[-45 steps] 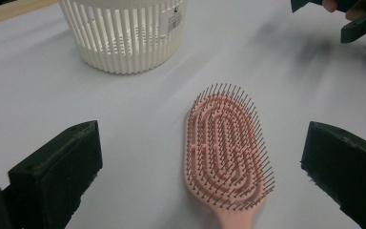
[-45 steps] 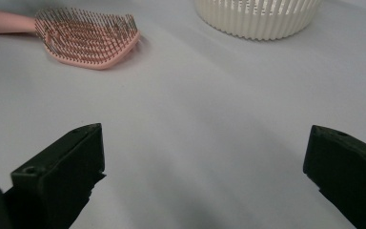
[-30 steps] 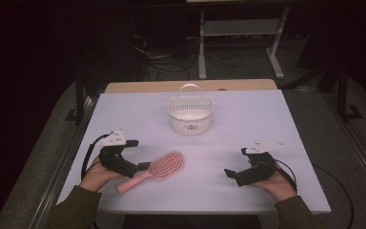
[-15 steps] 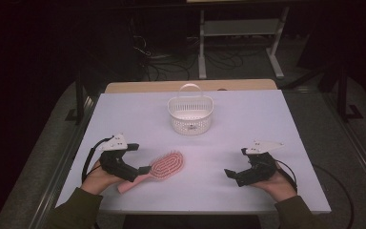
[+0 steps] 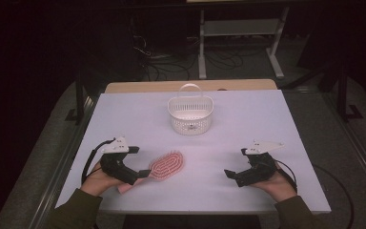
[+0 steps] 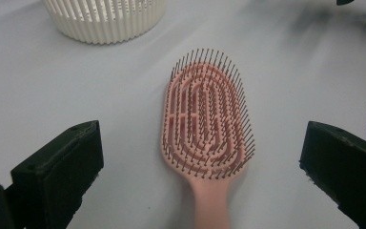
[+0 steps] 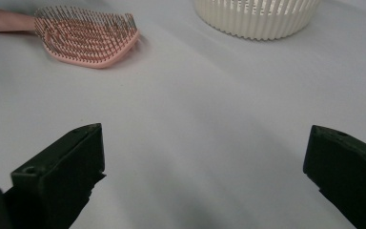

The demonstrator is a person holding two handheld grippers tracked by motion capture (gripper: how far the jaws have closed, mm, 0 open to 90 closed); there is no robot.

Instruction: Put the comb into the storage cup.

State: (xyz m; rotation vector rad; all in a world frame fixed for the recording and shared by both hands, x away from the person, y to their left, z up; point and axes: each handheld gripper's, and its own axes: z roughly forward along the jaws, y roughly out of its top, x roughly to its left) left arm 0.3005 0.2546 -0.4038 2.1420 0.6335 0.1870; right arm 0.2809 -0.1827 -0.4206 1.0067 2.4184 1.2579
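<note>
Across the white surface (image 5: 276, 124), a white slatted basket (image 5: 190, 114) stands toward the far middle, and a pink hairbrush (image 5: 167, 165) lies bristles-up nearer the person, left of centre. The brush's long axis runs from its handle at the near left to its head pointing toward the basket. The left tool (image 5: 140, 173) sits at the handle end, far closer than the right tool (image 5: 232, 175), which rests well apart on the other side. In the left gripper view the brush (image 6: 207, 125) lies straight ahead along the tool's line, handle nearest, between widely spread jaws that grip nothing. The right tool's jaws are likewise wide apart and empty. A grasp on the handle looks likely to fall to the left.
</note>
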